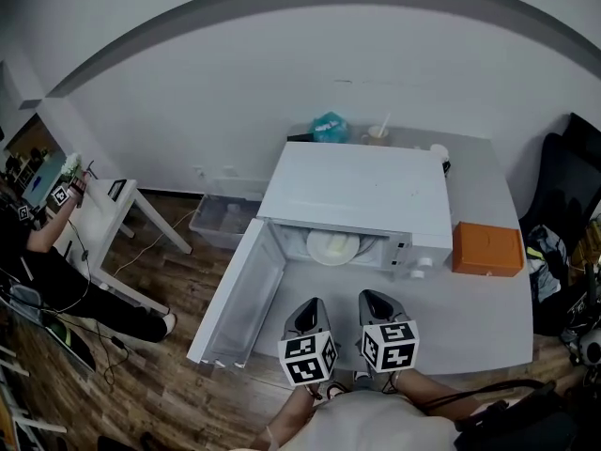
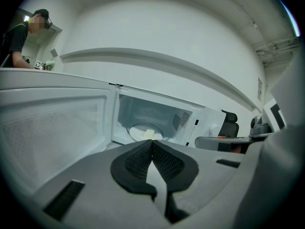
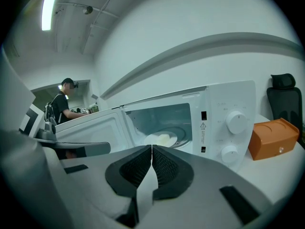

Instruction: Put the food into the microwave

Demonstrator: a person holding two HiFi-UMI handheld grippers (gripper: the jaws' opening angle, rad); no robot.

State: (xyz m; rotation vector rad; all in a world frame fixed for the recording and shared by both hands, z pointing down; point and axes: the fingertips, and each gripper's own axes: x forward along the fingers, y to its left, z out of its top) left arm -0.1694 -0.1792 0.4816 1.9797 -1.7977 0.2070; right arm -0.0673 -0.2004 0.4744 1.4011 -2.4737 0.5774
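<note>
A white microwave (image 1: 362,195) stands on the grey table with its door (image 1: 239,294) swung wide open to the left. Inside, a white plate with pale food (image 1: 332,246) rests on the turntable; the left gripper view shows the food (image 2: 148,133) and the right gripper view shows the plate (image 3: 161,139). My left gripper (image 1: 307,317) and right gripper (image 1: 378,306) hover side by side in front of the opening, near the table's front edge. Both are shut with nothing between the pads, left gripper (image 2: 152,144), right gripper (image 3: 151,148).
An orange box (image 1: 487,249) sits right of the microwave (image 3: 228,123), also seen as orange box (image 3: 275,137). Cups and a teal bag (image 1: 331,127) stand behind it. A black chair (image 1: 573,177) is at the right. A person (image 1: 42,252) works at a white desk far left.
</note>
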